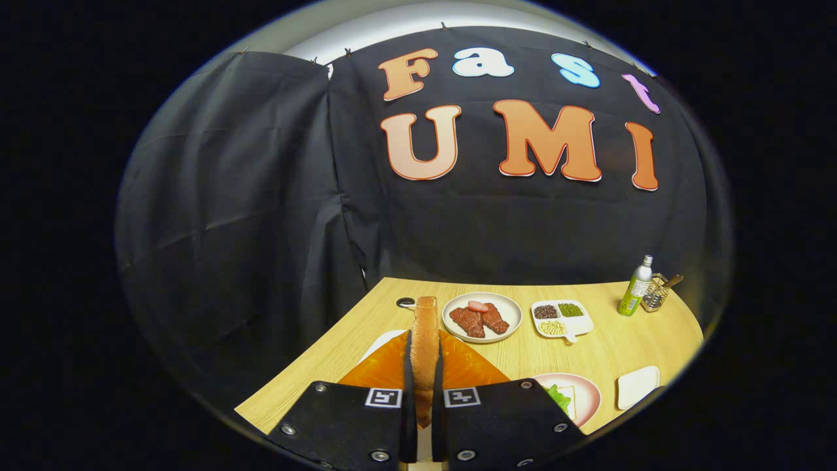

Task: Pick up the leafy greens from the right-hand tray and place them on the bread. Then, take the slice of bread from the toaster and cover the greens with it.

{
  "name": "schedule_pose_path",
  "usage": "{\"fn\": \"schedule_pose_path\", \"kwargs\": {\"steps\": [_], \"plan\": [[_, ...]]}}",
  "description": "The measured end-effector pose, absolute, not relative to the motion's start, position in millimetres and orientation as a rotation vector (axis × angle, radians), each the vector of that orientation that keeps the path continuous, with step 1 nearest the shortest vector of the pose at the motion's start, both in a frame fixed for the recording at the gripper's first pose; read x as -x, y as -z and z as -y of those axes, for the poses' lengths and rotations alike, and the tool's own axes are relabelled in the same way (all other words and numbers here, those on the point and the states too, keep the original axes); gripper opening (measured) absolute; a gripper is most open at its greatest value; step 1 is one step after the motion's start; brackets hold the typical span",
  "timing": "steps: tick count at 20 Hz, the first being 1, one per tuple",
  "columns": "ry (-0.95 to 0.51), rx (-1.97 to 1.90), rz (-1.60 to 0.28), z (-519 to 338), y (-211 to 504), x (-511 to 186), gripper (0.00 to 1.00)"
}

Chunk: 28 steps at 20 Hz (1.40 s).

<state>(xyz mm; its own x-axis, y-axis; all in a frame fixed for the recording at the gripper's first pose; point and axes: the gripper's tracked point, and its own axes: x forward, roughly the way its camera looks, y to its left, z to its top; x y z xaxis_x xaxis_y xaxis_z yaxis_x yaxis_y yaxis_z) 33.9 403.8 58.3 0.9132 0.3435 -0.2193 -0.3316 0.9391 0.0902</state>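
Note:
My gripper (424,386) is shut on a slice of toasted bread (426,340), held edge-on and upright between the two fingers. Under the slice, on both sides of the fingers, lies an orange surface (386,369) on something white; whether it is the toaster I cannot tell. To the right of the fingers sits a pink plate (585,396) with leafy greens (559,396) on it, partly hidden behind the right finger block.
On the wooden table (588,356) beyond the fingers stand a white plate of red meat slices (482,317), a divided dish of beans and seeds (561,318), a green bottle (635,288) and a small wire holder (655,294). A white square dish (637,386) lies by the right edge.

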Motion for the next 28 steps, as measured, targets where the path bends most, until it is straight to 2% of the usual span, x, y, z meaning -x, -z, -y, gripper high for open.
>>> {"fn": "schedule_pose_path", "kwargs": {"steps": [9, 18, 28], "plan": [[-0.306, -0.058, -0.221, -359.0, -64.5, -35.8, 0.09], [-0.262, -0.041, -0.302, -309.8, -12.8, -35.5, 0.09], [-0.270, -0.024, -0.384, -293.7, 46.7, -29.6, 0.09]]}}
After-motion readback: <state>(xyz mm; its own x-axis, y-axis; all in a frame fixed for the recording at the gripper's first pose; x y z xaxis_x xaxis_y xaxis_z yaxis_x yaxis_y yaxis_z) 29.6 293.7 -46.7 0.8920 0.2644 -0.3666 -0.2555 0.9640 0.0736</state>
